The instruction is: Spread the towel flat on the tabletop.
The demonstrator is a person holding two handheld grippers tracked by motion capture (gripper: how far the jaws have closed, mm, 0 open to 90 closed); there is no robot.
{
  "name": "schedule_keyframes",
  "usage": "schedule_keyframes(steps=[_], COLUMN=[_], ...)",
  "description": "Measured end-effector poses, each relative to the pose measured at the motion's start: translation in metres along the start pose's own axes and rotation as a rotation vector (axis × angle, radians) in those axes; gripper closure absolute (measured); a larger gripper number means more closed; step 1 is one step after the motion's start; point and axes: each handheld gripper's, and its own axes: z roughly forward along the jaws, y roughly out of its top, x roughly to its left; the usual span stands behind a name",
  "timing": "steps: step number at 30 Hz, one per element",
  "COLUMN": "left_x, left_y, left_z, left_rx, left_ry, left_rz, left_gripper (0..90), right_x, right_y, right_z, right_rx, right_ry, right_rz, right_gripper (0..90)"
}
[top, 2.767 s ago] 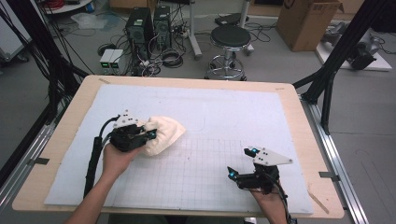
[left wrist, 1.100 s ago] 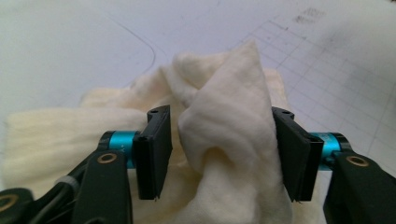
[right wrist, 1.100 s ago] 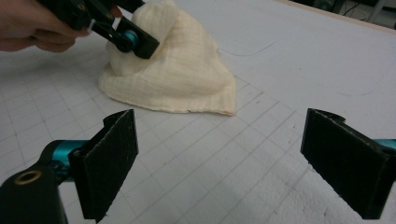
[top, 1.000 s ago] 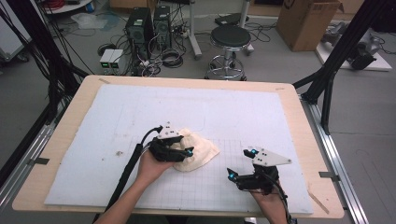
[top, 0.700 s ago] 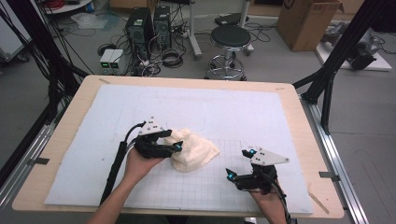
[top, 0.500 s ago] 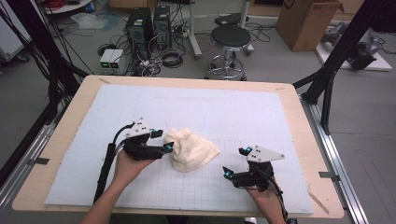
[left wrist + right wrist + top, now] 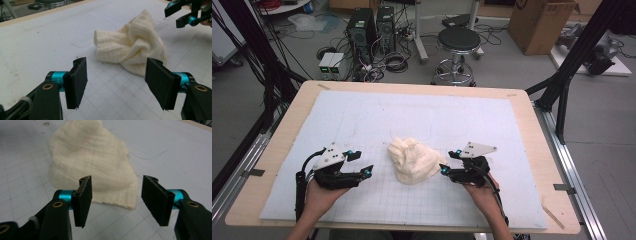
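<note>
Cream cloth lies crumpled mid-desk, its underside folds hidden. Left hand-held gripper gapes empty, well apart; right hand-held gripper, jaws just narrowing, stands just beside its edge, gripping nothing.

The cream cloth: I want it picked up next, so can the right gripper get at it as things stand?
Probably yes. The right gripper points at the cream cloth from close by, jaws apart after just closing partway, with bare mat between. The left gripper stands clear.
</note>
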Motion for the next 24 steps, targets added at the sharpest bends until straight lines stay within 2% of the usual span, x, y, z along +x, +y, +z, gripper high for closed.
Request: schedule_keyframes(steps=[3,4,10,13,17,21,24], left_x=[0.002,0.003,0.009,0.009,0.008,0.007,0.008], left_y=[-0.006,-0.006,-0.012,-0.013,-0.014,-0.014,-0.014], left_z=[-0.003,-0.004,-0.005,-0.002,0.000,0.001,0.002], left_rx=[0.001,0.001,-0.006,0.010,0.006,0.015,0.018], left_ry=[0.012,0.019,0.021,0.017,0.009,0.005,0.002], left_rz=[-0.005,-0.006,-0.033,-0.026,-0.029,-0.024,-0.023], left_gripper=[34.9,34.8,34.8,34.8,34.8,34.9,34.9], right_x=[-0.004,-0.008,-0.012,-0.013,-0.014,-0.014,-0.013], right_y=[0.000,-0.001,-0.004,-0.005,-0.005,-0.007,-0.008], right_z=[0.009,0.014,0.022,0.026,0.028,0.033,0.034], right_rx=[0.024,0.034,0.066,0.096,0.113,0.151,0.151], right_ry=[0.003,0.005,0.015,0.022,0.023,0.028,0.028], right_rz=[-0.007,0.004,0.024,0.024,0.022,0.014,0.002], right_gripper=[52.9,56.5,60.6,63.6,68.9,68.6,70.8])
